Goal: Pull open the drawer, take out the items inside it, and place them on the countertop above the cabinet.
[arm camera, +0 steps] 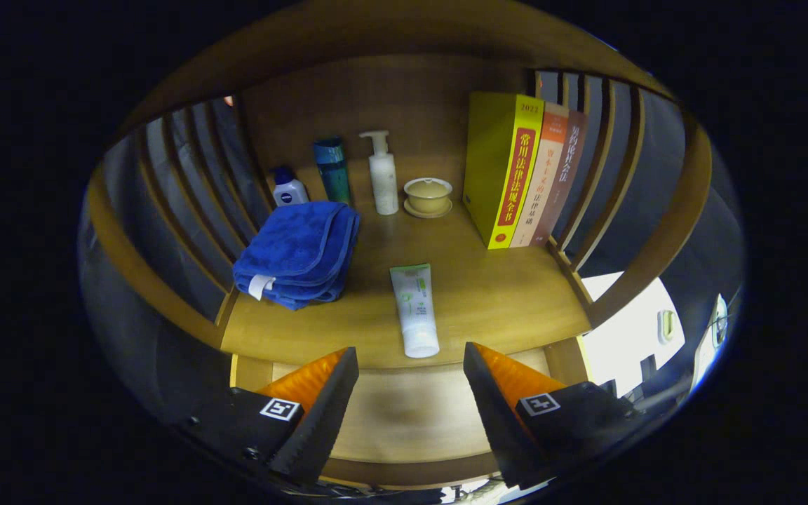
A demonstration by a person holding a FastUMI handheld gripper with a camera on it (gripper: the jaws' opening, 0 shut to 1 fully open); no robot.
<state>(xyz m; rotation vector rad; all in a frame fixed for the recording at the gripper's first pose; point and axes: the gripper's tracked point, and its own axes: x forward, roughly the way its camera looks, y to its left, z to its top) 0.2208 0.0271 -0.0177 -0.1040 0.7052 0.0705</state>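
One tube (414,308) on countertop (502,294); tool (411,393) open, empty

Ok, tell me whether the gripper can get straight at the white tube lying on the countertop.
Probably yes: the gripper is open, and the white tube lies just ahead between its fingers, with nothing between them on the countertop.

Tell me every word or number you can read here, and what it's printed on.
"2022" and "常用法律法规全书": yellow book, on the spine.
"资本主义的法律基础", roughly: orange-and-white book, on the spine.
Brown book, small bottle, tube: too blurred to read.
Gripper, open just short of the tube: square markers, no words.
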